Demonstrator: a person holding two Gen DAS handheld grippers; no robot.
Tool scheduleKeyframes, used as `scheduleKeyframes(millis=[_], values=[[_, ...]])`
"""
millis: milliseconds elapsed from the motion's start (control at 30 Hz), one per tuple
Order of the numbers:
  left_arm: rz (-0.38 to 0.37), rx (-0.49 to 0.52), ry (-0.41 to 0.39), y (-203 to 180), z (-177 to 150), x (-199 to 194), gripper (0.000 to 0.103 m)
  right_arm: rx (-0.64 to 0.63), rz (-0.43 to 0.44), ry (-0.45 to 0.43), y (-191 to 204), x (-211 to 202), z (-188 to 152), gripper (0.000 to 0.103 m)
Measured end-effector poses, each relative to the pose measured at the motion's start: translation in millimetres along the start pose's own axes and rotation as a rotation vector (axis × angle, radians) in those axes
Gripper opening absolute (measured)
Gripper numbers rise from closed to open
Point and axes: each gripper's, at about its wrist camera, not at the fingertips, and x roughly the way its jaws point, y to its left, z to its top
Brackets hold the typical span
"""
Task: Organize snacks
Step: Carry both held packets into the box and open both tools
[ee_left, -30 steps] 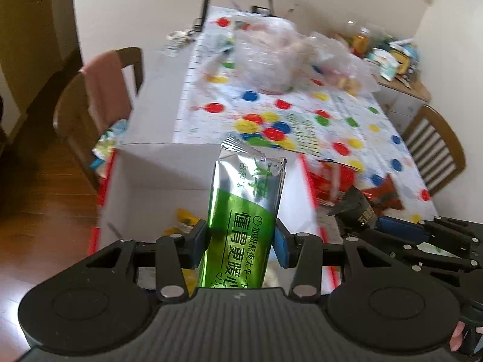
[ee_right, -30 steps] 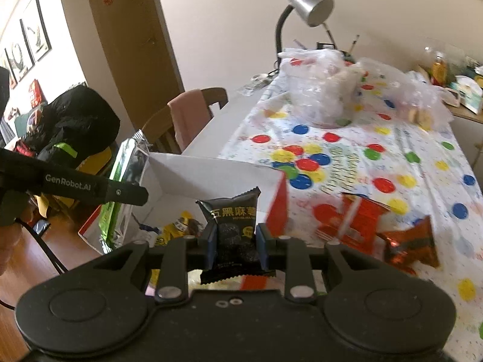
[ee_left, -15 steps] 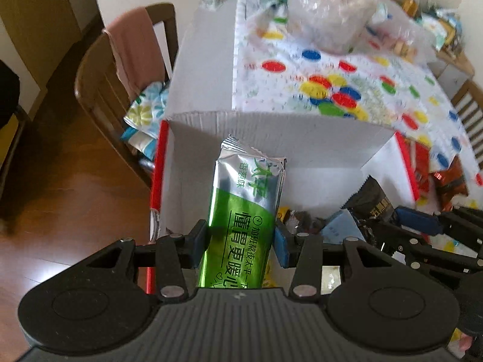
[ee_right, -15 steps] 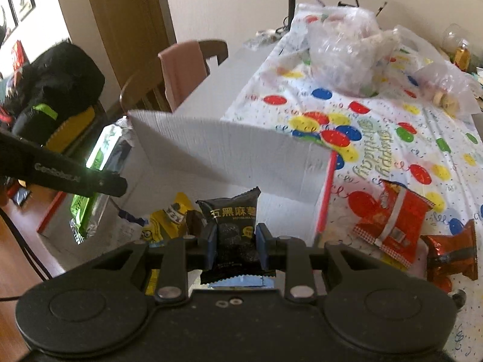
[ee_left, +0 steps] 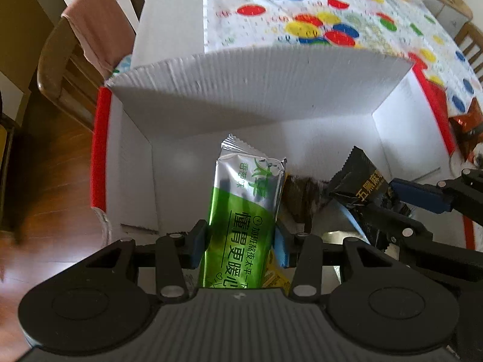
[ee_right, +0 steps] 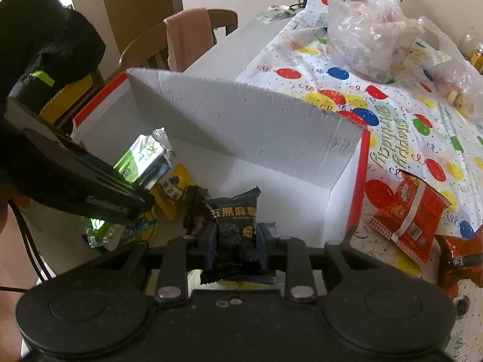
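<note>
Dotted party cloth [ee_right: 401,126] over counter; white carton [ee_left: 259,90], red-edged, at its near left corner. Left gripper [ee_left: 240,238]: angled down into carton, fingers [ee_left: 196,238] closed on green-and-silver sachet [ee_left: 241,211], upright. Right gripper [ee_right: 235,241]: beside it, also over the carton, fingers [ee_right: 208,238] pinching black sesame packet [ee_right: 235,223]. Yellow packet [ee_right: 175,187] on carton floor. Red packet [ee_right: 407,214] on cloth, just beside carton's right wall.

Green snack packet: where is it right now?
The green snack packet is clamped in the left gripper, over the open white box, left of the black packet in the right gripper.
</note>
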Motion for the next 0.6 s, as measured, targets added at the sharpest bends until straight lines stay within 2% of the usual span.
scheduleKeyframes(millis=[367, 600], values=[[-0.006, -0.011, 0.010, 1.6, -5.0, 0.5, 0.045, 0.022, 0.020, 0.007, -1.0, -1.6, -3.8, 0.033], [-0.015, -0.024, -0.023, 1.9, -9.6, -9.1, 0.051, 0.059, 0.044, -0.015, -4.8, -12.8, -7.6, 0.045]])
